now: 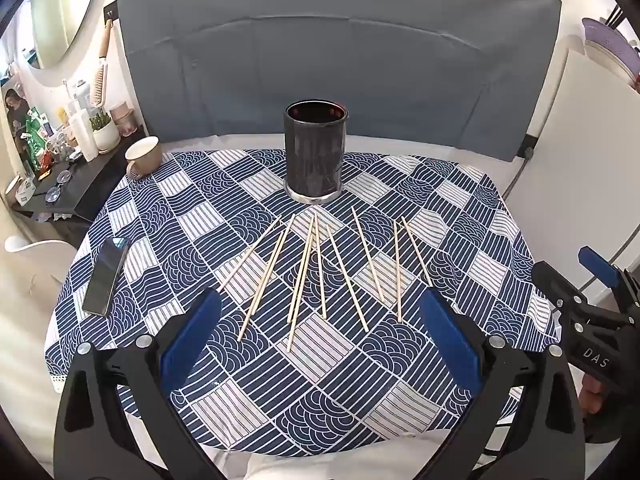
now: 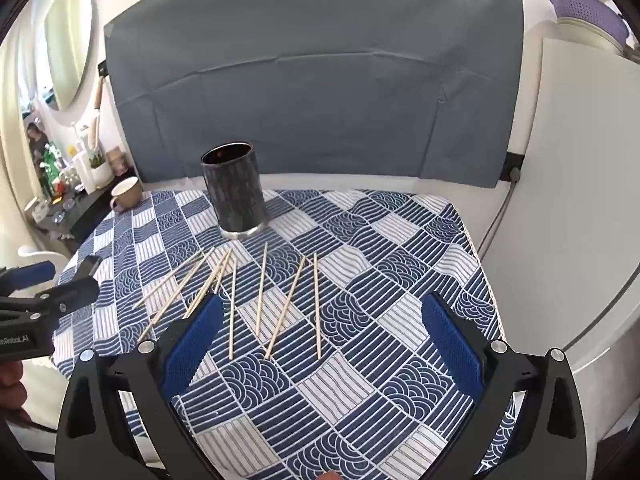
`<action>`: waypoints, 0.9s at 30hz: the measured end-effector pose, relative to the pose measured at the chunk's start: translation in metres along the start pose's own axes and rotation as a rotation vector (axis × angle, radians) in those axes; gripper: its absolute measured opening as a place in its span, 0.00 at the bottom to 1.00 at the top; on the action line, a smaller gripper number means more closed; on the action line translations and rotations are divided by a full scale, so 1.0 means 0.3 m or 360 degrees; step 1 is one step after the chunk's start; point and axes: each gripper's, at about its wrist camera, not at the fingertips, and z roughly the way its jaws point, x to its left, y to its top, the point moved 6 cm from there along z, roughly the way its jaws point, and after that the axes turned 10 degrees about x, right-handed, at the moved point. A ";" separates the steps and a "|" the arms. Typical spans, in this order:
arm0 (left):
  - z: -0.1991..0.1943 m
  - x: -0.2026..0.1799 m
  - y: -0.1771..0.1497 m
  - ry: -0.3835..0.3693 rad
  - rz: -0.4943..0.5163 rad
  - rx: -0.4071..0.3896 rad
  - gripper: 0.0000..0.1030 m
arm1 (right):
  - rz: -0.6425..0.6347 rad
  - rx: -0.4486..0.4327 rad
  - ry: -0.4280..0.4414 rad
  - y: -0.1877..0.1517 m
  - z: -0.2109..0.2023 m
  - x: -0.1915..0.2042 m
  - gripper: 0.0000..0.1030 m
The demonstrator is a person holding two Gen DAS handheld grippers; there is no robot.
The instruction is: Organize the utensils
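While both grippers hover with jaws spread wide and empty, nothing is held.
Loose chopsticks [image 1: 316, 272] lie fanned on the patterned tablecloth [image 1: 328, 384], just in front of the upright dark holder [image 1: 316, 152]; left gripper [image 1: 320, 344] and right gripper [image 2: 320, 344] tilt downward, apparently ready for a first pick.

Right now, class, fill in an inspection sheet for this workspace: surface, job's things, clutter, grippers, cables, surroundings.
Surface: table under a blue-and-white patterned cloth.
Job's things: wooden chopsticks lying loose, a few crossing; dark cylindrical holder upright behind them, no chopsticks seen in it.
Clutter: phone at the cloth's left edge; mug at the far left corner.
Grippers: left gripper and right gripper both open, holding nothing.
Cables: one cable down the right wall.
Surroundings: grey backdrop; crowded side shelf.
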 end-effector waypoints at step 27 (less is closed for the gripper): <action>0.029 -0.001 -0.016 -0.0002 -0.0034 0.0051 0.94 | -0.0037 0.0043 -0.0005 -0.011 0.018 0.010 0.93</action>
